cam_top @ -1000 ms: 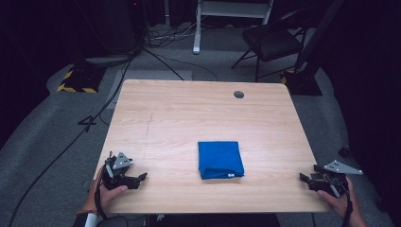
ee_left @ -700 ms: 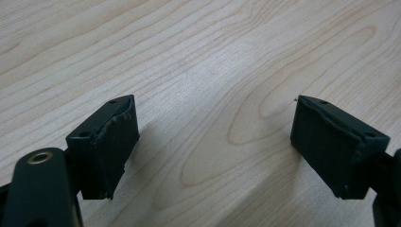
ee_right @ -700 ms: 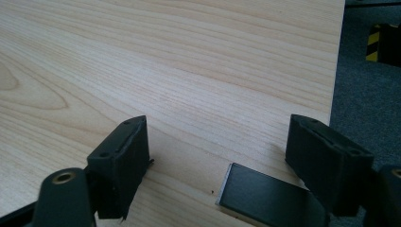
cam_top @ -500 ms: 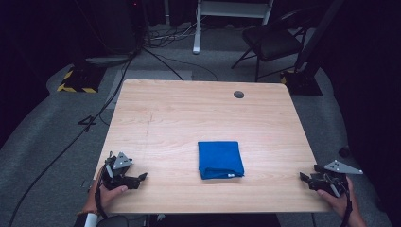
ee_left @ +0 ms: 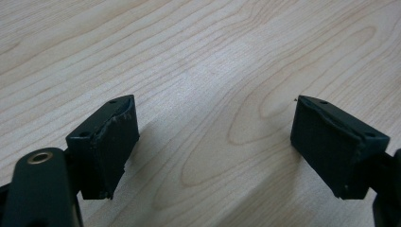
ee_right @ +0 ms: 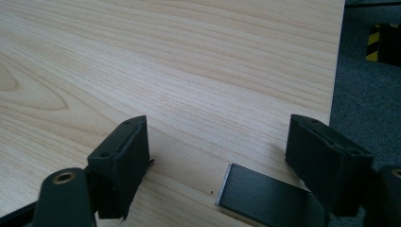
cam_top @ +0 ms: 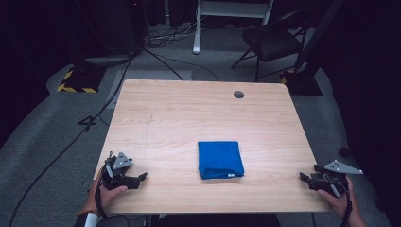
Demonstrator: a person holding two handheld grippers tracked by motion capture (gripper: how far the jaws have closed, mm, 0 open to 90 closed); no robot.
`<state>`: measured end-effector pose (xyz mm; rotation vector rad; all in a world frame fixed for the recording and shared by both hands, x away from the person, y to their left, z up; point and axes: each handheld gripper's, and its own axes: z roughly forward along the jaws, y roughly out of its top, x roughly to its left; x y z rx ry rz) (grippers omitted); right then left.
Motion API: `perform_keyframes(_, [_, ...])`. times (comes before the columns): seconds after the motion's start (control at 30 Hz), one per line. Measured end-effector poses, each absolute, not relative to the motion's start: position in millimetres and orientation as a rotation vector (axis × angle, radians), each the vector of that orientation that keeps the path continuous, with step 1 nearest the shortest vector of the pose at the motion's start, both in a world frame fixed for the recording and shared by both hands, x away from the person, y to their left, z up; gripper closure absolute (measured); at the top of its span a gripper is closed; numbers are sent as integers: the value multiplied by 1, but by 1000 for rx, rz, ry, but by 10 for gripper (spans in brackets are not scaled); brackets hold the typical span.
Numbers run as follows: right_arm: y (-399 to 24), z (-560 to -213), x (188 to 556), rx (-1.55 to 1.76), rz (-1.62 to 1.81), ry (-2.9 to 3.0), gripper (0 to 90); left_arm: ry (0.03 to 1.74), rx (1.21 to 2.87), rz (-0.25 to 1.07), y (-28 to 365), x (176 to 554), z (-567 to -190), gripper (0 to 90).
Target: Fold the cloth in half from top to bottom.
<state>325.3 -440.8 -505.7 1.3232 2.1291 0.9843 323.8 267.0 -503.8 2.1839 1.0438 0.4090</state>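
Left gripper (cam_top: 140,178) at near-left table (cam_top: 189,113) corner, jaws spread wide, nothing between them. Folded blue cloth (cam_top: 220,159) lies flat near-centre, well apart from both. Right gripper (cam_top: 305,178) at near-right edge, jaws likewise released, empty.

Folded cloth (cam_top: 220,160) lies on the surface (cam_top: 189,118), toward my near edge and a little right of centre. My left claw (cam_top: 140,178) sits at the near left corner, low over the surface, well apart from the cloth. My right claw (cam_top: 303,177) sits at the near right corner, just at the surface's right edge, also well apart from the cloth. The cloth lies between the two claws. A small round hole (cam_top: 239,94) sits in the surface near the far edge, right of centre, behind the cloth. Beyond the far edge, a chair (cam_top: 272,42) stands on the floor to the right.
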Motion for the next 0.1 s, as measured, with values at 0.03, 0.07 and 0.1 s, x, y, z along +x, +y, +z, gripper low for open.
perform_keyframes(0.03, [-441, -506, 325, 1323, 984, 2129, 226, 1044, 2183, 409, 267, 324, -504, 163])
perform_keyframes(0.07, [-441, -506, 325, 1323, 984, 2129, 226, 1044, 2183, 409, 267, 324, -504, 163])
perform_keyframes(0.1, [-441, -506, 325, 1323, 984, 2129, 226, 1044, 2183, 409, 267, 324, -504, 163])
